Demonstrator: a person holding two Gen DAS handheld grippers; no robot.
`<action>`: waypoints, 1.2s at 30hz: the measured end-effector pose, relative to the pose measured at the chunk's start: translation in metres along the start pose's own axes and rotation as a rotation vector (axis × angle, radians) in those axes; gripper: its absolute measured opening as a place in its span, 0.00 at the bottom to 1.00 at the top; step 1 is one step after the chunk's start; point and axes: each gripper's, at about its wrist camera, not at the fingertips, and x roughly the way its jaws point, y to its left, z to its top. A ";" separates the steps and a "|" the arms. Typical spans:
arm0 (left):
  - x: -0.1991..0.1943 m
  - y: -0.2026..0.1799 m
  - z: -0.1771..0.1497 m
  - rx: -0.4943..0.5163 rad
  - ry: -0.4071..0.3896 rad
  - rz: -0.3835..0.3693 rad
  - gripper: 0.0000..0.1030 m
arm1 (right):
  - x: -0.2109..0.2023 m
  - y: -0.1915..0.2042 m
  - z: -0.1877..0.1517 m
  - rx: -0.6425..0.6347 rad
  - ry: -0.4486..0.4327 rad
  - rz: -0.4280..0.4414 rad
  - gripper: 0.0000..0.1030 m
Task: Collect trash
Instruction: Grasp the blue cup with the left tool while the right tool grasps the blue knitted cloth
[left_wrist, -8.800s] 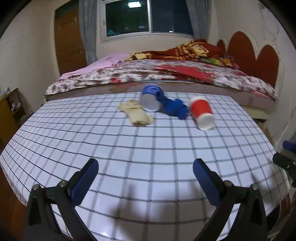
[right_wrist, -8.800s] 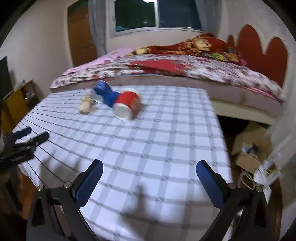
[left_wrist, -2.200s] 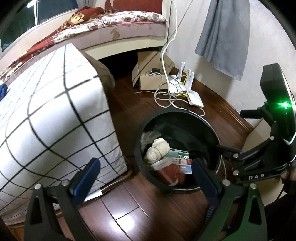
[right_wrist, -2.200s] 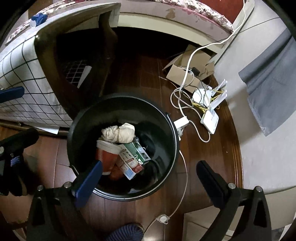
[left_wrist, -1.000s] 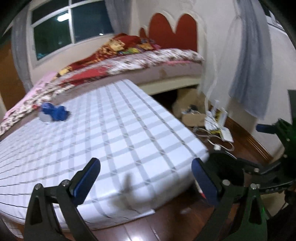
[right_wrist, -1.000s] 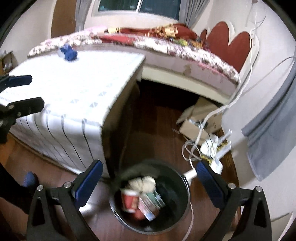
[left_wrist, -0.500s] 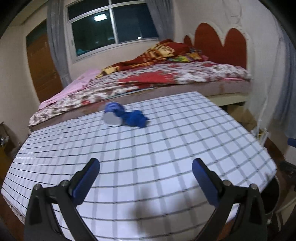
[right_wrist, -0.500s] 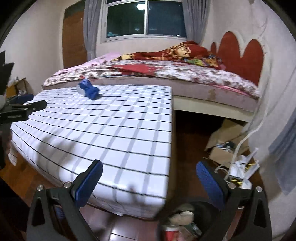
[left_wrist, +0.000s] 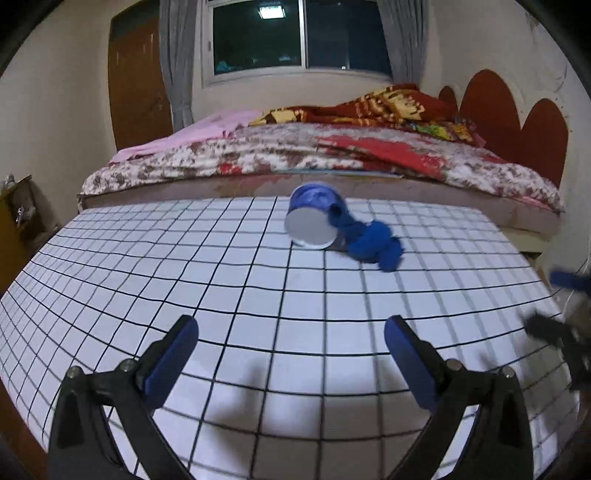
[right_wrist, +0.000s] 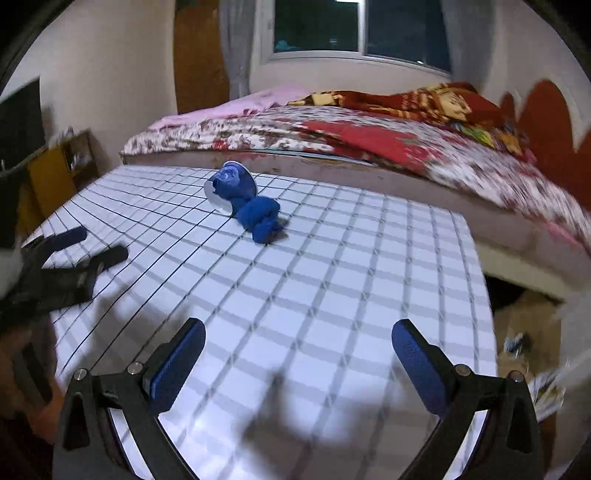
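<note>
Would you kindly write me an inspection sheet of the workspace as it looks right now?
Surface: table under a white checked cloth.
Job's things: blue cup lying on its side, crumpled blue wad against it, far side.
Clutter: nothing seen.
Grippers: left tool open, empty; right tool open, empty.
Cables: nothing clearly seen.
Surroundings: bed behind, window, wooden door, cardboard box on the floor.

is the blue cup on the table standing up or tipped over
Tipped over. The blue cup lies on its side on the checked table, one round white end facing the left camera, with a crumpled blue cloth against it.
</note>
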 end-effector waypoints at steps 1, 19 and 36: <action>0.009 0.002 0.005 0.005 0.009 0.004 0.98 | 0.020 0.005 0.013 -0.011 0.009 -0.001 0.99; 0.101 0.033 0.049 -0.017 0.058 -0.017 0.98 | 0.173 0.033 0.085 -0.080 0.116 0.090 0.51; 0.154 -0.021 0.087 0.050 0.072 -0.088 0.98 | 0.160 -0.054 0.075 0.107 0.136 0.042 0.50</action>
